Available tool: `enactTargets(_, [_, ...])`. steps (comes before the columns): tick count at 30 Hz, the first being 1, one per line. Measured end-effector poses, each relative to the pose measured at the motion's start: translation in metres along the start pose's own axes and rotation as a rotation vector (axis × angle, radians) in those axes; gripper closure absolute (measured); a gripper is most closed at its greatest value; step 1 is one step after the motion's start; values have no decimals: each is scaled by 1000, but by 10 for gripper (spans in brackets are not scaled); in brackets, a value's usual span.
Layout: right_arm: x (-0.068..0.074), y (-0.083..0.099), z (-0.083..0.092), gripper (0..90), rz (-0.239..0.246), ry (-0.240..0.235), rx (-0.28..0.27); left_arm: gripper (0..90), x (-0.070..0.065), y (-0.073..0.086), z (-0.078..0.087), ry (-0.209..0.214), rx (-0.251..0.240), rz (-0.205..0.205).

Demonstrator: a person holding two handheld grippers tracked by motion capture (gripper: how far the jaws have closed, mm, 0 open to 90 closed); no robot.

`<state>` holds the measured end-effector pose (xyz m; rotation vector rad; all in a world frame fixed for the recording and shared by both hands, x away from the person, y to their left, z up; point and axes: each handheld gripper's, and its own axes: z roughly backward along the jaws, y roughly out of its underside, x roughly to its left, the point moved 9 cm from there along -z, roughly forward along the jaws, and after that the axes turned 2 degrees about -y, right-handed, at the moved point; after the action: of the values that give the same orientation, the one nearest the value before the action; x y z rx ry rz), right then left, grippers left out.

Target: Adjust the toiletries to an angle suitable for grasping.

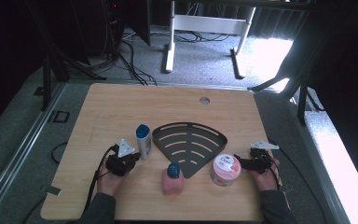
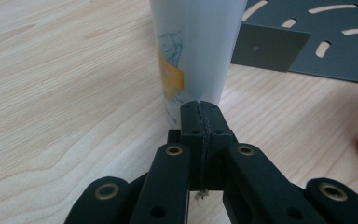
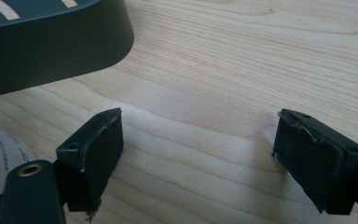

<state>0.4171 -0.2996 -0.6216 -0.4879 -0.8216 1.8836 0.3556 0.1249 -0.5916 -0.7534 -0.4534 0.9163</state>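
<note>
Jaws of the left gripper (image 2: pixel 200 108) are pressed flat together with nothing between them, their tips right at the foot of the white bottle (image 2: pixel 193 44), which rises in the upper middle of the left gripper view. Jaws of the right gripper (image 3: pixel 198 149) stand wide apart over bare wood, holding nothing.

Largest is the table (image 1: pixel 112 107), a light wood top with a round hole near its far edge, taking up the middle of the high view. At its centre lies the dark fan-shaped rack (image 1: pixel 189 142), flat, with rows of curved slots; its rounded rim also shows at the upper left of the right gripper view (image 3: pixel 51 46).

Just left of the rack, in the high view, the white bottle (image 1: pixel 144 141) stands upright: a slim pale body with a blue cap, and, seen close in the left gripper view, a blue drawing and an orange-yellow patch on its side. The left gripper (image 1: pixel 122 161) sits just beside it, at lower left.

Below the rack, the pink bottle (image 1: pixel 172 179) with a blue top sits near the table's near edge. Right of that stands the round pink jar (image 1: pixel 225 170), its white lid printed, with the right gripper (image 1: pixel 256 162) just to its right.
</note>
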Motion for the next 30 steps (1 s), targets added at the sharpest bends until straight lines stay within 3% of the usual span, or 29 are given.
enactTargets(7, [0,0,0,155,0,0,0,897,-11,-2,1,30,-16,-24])
enactTargets(11, [0,0,0,155,0,0,0,897,-9,-3,-3,31,-6,-25])
enactTargets(19, [0,0,0,155,0,1,0,897,-3,-5,-15,13,12,-9])
enactTargets(30, [0,-1,-1,155,0,2,1,883,-5,-7,-22,0,19,-28])
